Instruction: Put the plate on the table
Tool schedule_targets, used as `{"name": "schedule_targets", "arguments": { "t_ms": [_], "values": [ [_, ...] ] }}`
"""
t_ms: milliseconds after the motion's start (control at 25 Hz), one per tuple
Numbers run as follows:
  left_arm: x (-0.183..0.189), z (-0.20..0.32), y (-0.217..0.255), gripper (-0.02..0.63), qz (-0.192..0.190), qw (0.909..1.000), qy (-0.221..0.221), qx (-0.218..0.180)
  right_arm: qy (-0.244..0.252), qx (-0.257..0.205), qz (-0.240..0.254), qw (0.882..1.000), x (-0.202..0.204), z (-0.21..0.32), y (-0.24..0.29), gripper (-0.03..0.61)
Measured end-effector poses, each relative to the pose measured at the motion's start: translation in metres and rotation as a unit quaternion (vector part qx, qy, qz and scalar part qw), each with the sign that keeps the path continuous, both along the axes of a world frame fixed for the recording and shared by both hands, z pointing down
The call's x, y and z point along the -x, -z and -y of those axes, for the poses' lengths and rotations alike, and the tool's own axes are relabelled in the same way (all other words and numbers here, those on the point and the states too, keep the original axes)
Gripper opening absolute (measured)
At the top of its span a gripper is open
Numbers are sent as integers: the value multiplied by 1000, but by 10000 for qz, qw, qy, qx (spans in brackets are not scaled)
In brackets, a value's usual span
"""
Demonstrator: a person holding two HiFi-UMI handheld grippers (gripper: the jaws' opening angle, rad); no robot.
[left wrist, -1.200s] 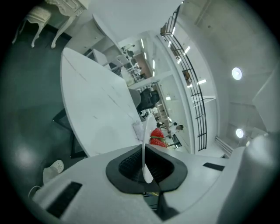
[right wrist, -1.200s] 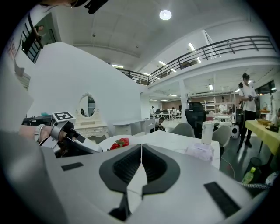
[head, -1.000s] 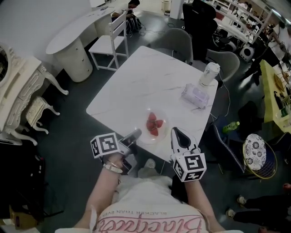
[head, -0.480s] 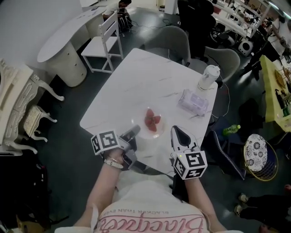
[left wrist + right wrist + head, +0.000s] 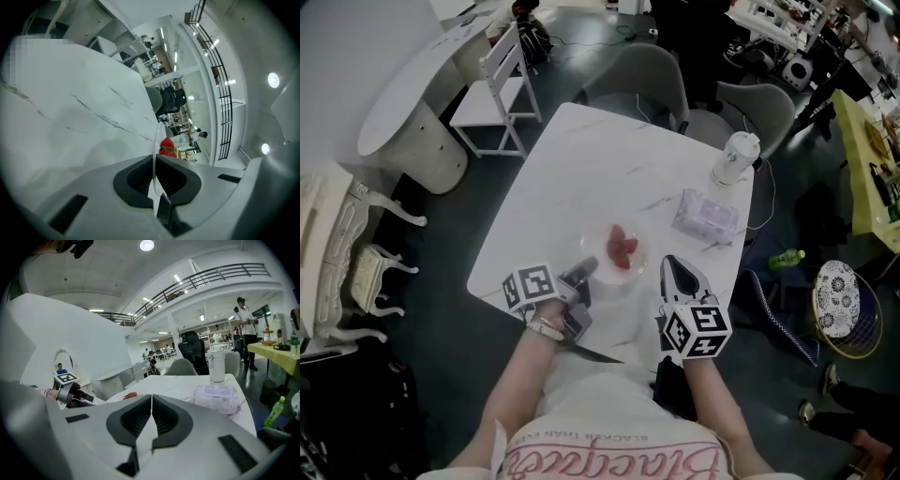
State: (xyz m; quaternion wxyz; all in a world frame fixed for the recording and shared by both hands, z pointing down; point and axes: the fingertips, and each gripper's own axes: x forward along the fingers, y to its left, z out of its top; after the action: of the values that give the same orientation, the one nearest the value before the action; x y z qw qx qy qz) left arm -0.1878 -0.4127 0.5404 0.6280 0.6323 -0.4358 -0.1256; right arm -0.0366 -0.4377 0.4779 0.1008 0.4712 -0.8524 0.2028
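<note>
White marble table [image 5: 609, 159], square top, takes up the middle of the head view. Clear plate [image 5: 639, 267] sits over the table's near part, close to the near edge, with red strawberries [image 5: 623, 248] on it. Cannot tell if the plate's underside touches the tabletop. Left gripper [image 5: 584, 270] is clamped on the plate's near-left rim. In the left gripper view the thin rim runs edge-on between the dark pads, which are pressed on it, with one strawberry showing just past the tips. Right gripper [image 5: 671, 264] has its jaws closed together with nothing visible between the pads. Its tip is just beside the plate's right rim, and contact is unclear. Both grippers point away from the person, across the table and angled slightly down. Each gripper carries a marker cube, and the person's forearms come in from the bottom of the head view. Farther right on the table lies a soft wipes pack [image 5: 705, 217], and a white lidded cup [image 5: 735, 157] stands upright near the far-right corner, well apart from the plate. Grey chairs [image 5: 642, 80] stand at the far side of the table. Green bottle [image 5: 781, 259] lies on the dark floor to the right.
</note>
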Motion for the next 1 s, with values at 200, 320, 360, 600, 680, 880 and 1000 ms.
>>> {"name": "schedule_targets", "arguments": {
  "t_ms": [200, 320, 360, 600, 680, 880, 1000],
  "values": [
    [11, 31, -24, 12, -16, 9994, -270, 199, -246, 277, -126, 9992, 19, 26, -30, 6],
    [16, 46, -38, 12, -46, 9986, -397, 343, -289, 443, -199, 9984, 31, 36, -43, 6],
    [17, 51, -43, 12, -30, 9983, -443, 390, -288, 495, -227, 9981, 34, 39, -48, 6],
    [16, 74, -76, 12, 108, 9950, -782, 614, -233, 807, -526, 9951, 46, 48, -81, 6],
    [16, 80, -84, 12, 241, 9935, -904, 650, -245, 877, -562, 9943, 48, 48, -87, 6],
    [18, 94, -93, 12, 734, 9889, -1141, 607, -277, 1015, -604, 9926, 51, 49, -93, 6],
    [20, 102, -97, 14, 1205, 9831, -1271, 534, -273, 1074, -613, 9919, 53, 49, -97, 6]
  ]
}}
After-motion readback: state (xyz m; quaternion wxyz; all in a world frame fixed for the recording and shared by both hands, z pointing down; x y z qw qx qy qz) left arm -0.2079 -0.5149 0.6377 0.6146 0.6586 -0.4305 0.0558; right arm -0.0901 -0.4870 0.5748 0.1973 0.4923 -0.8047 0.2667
